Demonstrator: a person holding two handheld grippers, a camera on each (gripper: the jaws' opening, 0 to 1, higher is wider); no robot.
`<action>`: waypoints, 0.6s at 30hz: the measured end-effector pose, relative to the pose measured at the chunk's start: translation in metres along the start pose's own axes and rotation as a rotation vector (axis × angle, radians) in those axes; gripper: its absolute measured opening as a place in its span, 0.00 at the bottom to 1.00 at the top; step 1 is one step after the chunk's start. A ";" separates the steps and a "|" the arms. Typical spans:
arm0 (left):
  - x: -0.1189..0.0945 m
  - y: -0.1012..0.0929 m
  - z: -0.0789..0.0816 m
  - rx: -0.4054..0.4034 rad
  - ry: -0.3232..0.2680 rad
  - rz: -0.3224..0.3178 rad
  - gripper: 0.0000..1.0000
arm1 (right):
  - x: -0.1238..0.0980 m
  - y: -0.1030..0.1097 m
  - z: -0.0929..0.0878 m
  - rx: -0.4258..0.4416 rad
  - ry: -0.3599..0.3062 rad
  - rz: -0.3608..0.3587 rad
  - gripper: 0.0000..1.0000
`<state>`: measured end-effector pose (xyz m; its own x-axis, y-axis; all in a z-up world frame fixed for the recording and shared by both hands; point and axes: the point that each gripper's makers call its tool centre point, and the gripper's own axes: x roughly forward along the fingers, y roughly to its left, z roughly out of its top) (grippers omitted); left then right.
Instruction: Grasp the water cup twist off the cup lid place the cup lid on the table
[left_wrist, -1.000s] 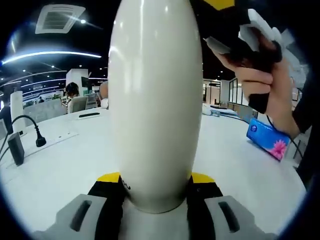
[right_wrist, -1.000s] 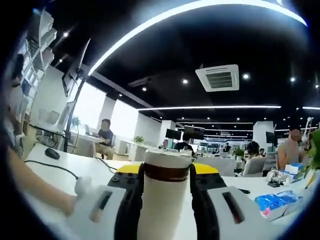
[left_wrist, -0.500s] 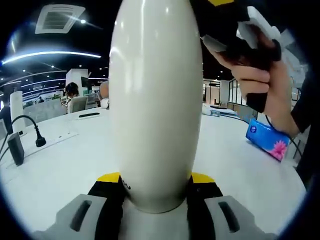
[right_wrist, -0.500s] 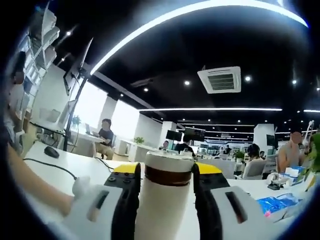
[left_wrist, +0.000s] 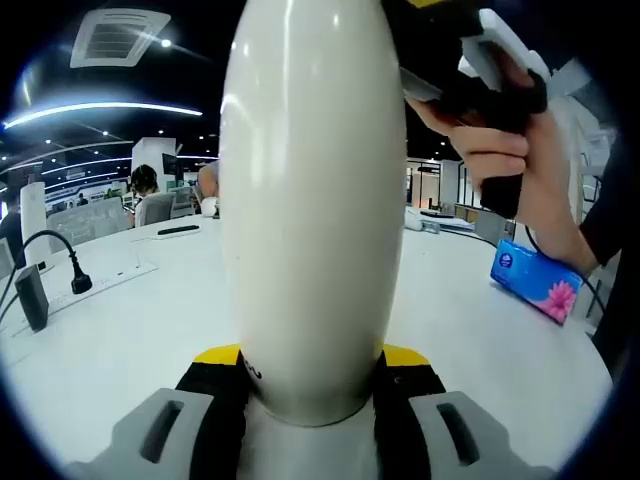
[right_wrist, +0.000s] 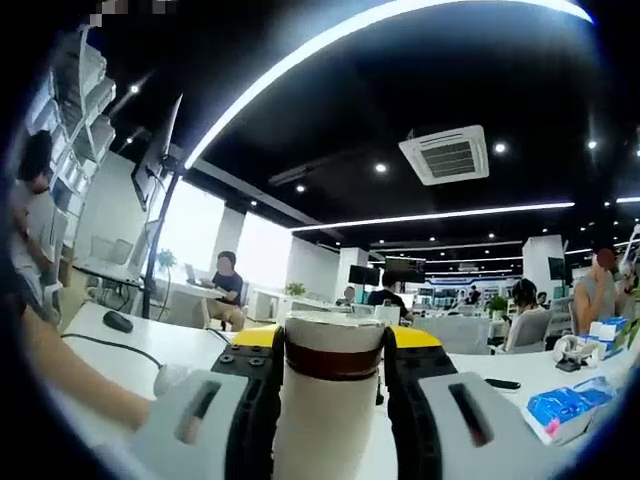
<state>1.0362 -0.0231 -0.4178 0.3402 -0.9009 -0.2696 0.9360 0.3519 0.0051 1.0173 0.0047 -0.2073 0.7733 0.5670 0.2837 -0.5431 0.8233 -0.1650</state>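
Slippage is the main hazard here. Your left gripper (left_wrist: 311, 375) is closed on the base of the white water cup (left_wrist: 312, 200), jaws touching both sides of its smooth, rounded body; too light a clamp lets the cup rotate with the lid instead of resisting. Your right gripper (right_wrist: 330, 365) is closed around the cup lid (right_wrist: 334, 340), at the brown band. Misaligned twisting could tilt the cup or jam the threads. Beyond, the table (left_wrist: 120, 330) carries a blue tissue pack (left_wrist: 536, 279); place the lid well apart from it.
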 end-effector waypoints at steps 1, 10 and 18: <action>0.000 0.000 0.000 0.000 0.000 0.000 0.51 | 0.001 0.000 0.000 0.004 -0.004 0.015 0.43; 0.000 -0.001 0.001 0.001 0.000 0.000 0.51 | 0.002 0.001 0.000 0.069 -0.035 0.160 0.43; 0.000 -0.001 0.000 0.001 0.000 0.000 0.51 | 0.002 0.001 0.000 0.101 -0.064 0.267 0.43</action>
<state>1.0349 -0.0233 -0.4174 0.3399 -0.9010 -0.2695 0.9362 0.3515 0.0055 1.0185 0.0064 -0.2068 0.5779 0.7580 0.3025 -0.7570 0.6363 -0.1482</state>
